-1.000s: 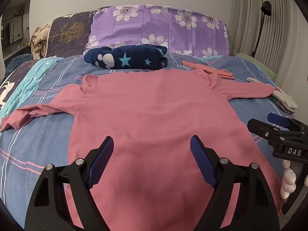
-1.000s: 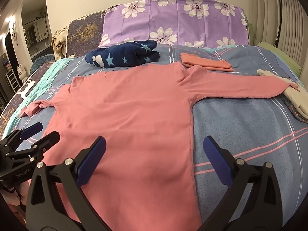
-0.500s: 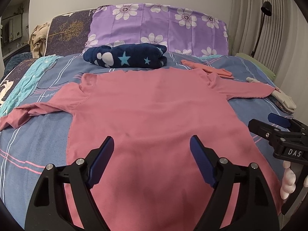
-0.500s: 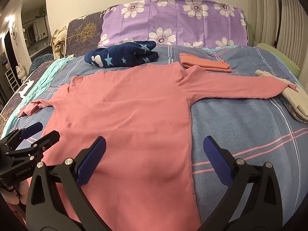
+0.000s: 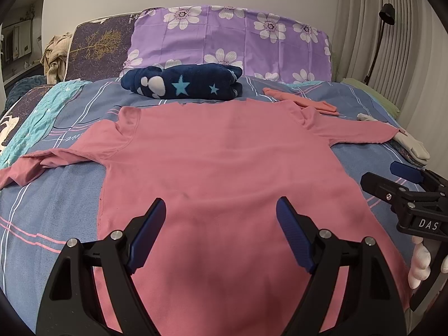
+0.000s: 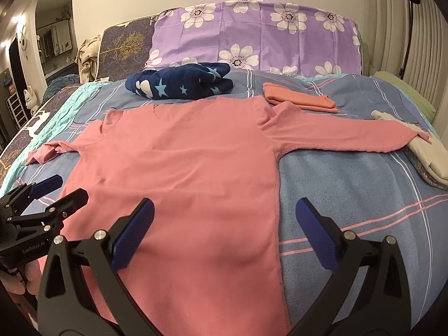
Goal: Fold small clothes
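Nearest the cameras, the left gripper (image 5: 221,218) and the right gripper (image 6: 224,218) both hang over the bed with their blue pads spread wide and nothing between them; the left one sits above the lower body of the pink long-sleeved shirt (image 5: 224,162), the right one above the shirt's right side seam. Under them lies the bedspread (image 6: 350,184), blue with pink and white stripes, covering the whole bed. The shirt is spread flat on it, hem toward the cameras and neckline toward the head of the bed, so its body runs lengthwise up the bed while the sleeves stretch out crosswise to either side, the left cuff crumpled. Just past the neckline sits a folded navy garment with stars (image 5: 184,84), with a folded orange garment (image 6: 299,99) to its right and a cream garment (image 6: 428,154) under the right cuff. Behind these stands a purple flowered pillow (image 5: 232,42) against a pale wall, with curtains (image 6: 392,28) at right.
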A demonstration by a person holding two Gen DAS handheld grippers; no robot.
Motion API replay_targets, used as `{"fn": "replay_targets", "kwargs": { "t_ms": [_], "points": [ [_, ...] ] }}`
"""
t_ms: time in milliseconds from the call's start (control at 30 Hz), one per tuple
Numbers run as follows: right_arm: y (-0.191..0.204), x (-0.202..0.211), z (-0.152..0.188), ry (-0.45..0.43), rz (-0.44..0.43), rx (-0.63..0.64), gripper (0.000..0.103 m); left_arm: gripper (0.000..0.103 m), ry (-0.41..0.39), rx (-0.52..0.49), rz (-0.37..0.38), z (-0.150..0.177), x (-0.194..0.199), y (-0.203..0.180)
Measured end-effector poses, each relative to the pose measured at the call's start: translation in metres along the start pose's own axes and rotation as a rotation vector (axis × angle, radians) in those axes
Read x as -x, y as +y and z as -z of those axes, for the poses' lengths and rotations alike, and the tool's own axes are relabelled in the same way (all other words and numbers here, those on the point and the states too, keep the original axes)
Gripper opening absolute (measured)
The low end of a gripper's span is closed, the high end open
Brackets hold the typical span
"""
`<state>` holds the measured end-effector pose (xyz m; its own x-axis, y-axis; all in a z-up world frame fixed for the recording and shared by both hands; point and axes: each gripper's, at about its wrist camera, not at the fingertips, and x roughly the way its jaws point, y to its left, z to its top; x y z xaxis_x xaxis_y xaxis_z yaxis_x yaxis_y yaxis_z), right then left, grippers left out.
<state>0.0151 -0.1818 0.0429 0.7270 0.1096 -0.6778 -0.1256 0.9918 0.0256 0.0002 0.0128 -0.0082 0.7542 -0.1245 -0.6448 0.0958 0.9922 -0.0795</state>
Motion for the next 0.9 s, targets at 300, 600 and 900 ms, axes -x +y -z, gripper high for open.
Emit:
{"fn": "replay_targets", "kwargs": {
  "t_ms": [300, 600, 900],
  "points": [
    [0.000, 0.000, 0.001, 0.006, 0.002, -0.002, 0.101, 0.082, 0.002, 0.001, 0.002, 0.000, 0.000, 0.000],
    [0.000, 0.000, 0.002, 0.007, 0.004, -0.002, 0.101, 0.082, 0.006, 0.037, 0.013, 0.004, -0.002, 0.010],
    [0.007, -0.001, 0.003, 0.006, -0.042, 0.034, 0.091, 0.076, -0.012, 0.085, 0.005, -0.002, 0.003, 0.031]
  ]
}}
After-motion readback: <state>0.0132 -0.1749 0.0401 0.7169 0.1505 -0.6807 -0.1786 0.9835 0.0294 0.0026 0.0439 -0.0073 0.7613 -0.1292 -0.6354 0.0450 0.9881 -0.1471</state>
